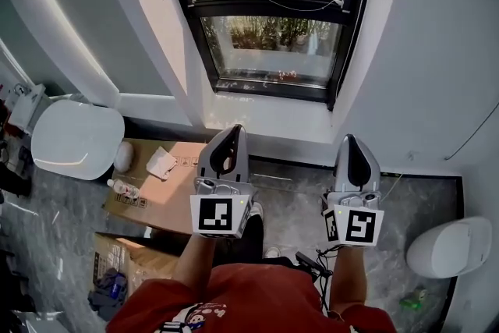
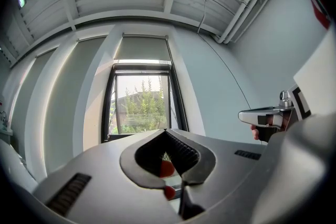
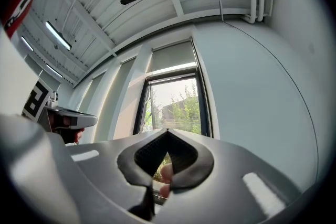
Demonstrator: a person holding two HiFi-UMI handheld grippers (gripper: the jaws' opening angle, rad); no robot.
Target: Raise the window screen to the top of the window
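Observation:
The black-framed window [image 1: 269, 35] is set in the white wall straight ahead, with green plants outside. In both gripper views a grey screen [image 2: 142, 49] [image 3: 176, 57] covers only the top strip of the window, and the glass below it is bare. My left gripper [image 1: 232, 129] [image 2: 166, 131] and right gripper [image 1: 349, 138] [image 3: 168, 131] are held side by side in front of the window, short of the sill and apart from it. Both have their jaws together with nothing between them. Each gripper shows at the edge of the other's view.
Flattened cardboard boxes [image 1: 168, 175] with a plastic bottle [image 1: 123, 189] and a crumpled cloth lie on the floor at the left. A white rounded object [image 1: 76, 138] stands beside them. Another white rounded object [image 1: 451, 246] sits at the right by the wall.

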